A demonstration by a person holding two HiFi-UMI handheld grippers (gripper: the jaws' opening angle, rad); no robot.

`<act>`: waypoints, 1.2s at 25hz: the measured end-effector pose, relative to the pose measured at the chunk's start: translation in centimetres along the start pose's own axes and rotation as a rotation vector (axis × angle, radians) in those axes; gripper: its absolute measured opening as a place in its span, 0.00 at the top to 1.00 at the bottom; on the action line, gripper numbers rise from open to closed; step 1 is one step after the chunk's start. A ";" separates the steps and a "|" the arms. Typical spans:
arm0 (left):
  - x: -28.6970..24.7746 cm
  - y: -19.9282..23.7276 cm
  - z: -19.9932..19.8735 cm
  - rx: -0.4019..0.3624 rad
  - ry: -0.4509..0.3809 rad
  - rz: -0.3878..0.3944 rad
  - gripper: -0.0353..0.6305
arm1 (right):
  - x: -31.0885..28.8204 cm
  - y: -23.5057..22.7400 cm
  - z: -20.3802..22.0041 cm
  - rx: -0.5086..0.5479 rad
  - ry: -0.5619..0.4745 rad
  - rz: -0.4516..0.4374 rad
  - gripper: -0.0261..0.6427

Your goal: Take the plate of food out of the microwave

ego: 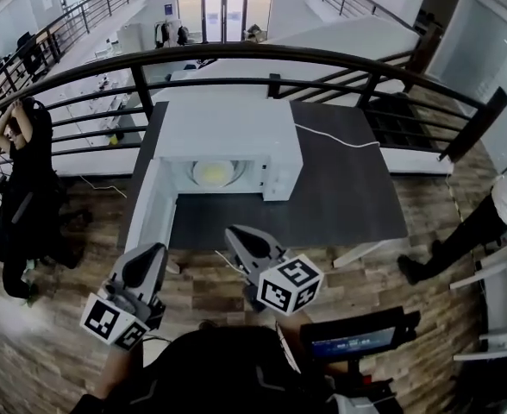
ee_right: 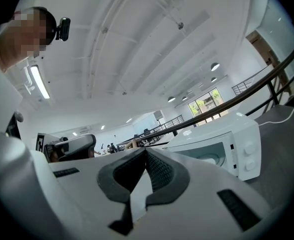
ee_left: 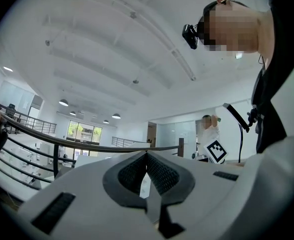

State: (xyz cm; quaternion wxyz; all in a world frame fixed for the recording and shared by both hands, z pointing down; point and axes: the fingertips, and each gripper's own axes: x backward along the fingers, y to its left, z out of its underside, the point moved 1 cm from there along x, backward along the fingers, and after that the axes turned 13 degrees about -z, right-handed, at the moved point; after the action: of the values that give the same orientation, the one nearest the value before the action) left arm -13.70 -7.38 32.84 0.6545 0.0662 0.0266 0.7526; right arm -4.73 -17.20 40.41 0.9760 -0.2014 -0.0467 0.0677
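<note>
Dark table [ego: 344, 192] with one open microwave [ego: 228, 128], one plate [ego: 213, 172] inside.

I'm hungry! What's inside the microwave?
The microwave, door open, holds a pale round plate. Its food is too blurry to name; the top covers the rest inside.

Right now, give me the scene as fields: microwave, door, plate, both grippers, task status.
microwave: white, on the dark table
door: swung open to the left
plate: inside the cavity, pale food on it
left gripper: jaws together, empty, by the table's front edge, apart from the microwave
right gripper: jaws together, empty, by the table's front edge, apart from the microwave
task status: plate not yet taken out
</note>
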 end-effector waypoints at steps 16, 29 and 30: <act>-5.3 4.2 1.6 -0.020 0.031 0.047 0.94 | -4.3 -5.7 -1.0 -0.147 -0.086 0.059 0.96; -10.8 9.6 2.1 -0.022 0.069 -0.136 0.94 | -8.8 -20.9 6.2 -0.749 -0.216 0.147 0.80; -11.0 10.2 2.1 -0.030 0.074 -0.145 0.94 | -9.4 -21.8 7.2 -0.787 -0.221 0.160 0.79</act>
State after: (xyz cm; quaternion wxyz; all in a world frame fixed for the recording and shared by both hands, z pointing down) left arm -21.97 -19.81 35.51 0.7069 0.0267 0.0442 0.7055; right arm -12.40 -35.69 55.15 0.8052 -0.5538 -0.1576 0.1415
